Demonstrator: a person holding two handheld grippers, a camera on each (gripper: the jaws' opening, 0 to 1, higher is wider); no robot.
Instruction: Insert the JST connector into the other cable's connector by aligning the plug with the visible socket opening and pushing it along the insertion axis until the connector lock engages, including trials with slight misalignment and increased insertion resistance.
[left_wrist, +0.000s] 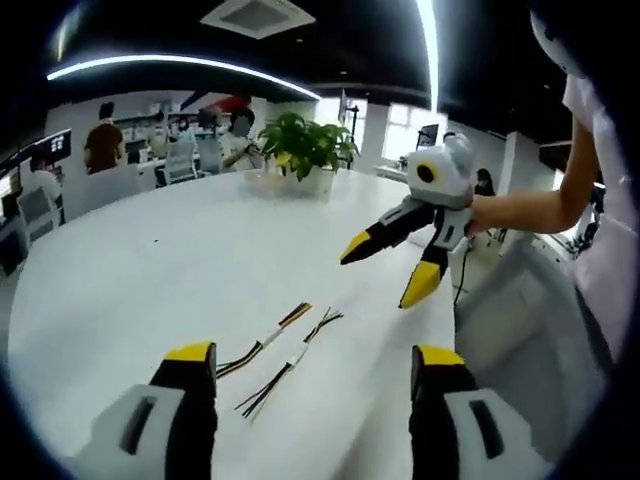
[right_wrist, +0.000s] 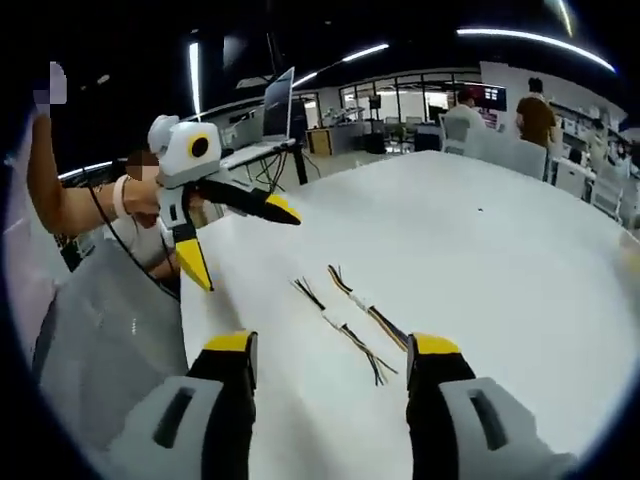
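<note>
**Inspector:** White tabletop (left_wrist: 150, 290), round-edged, takes up the middle of the left gripper view. State the position of the task items.

**Assistant:** Two cables lie flat on it, side by side and just apart. In the left gripper view the left cable (left_wrist: 262, 343) runs diagonally from lower centre upward, and the right cable (left_wrist: 292, 362) sits beside it, between the yellow-tipped jaws rising from the bottom edge. Each has a pale connector section near its middle and loose coloured wires fanning at both ends. Neither is joined to the other.

**Inspector:** Left gripper?

**Assistant:** The left gripper (left_wrist: 312, 356) has its jaws spread wide and nothing between them. In the right gripper view it appears at upper left (right_wrist: 240, 245), held by a person's hand (right_wrist: 140, 197), above the table and well apart from the cables.

**Inspector:** Right gripper?

**Assistant:** The right gripper (right_wrist: 333, 345) is likewise wide open and empty (the cables lie just beyond its tips). In the left gripper view it sits at right of centre (left_wrist: 388, 272), raised off the surface.

**Inspector:** Surroundings?

**Assistant:** A potted plant (left_wrist: 305, 150) stands at the table's far edge in the upper centre of the left gripper view; seated people (left_wrist: 105, 150) are at desks in the upper left.
</note>
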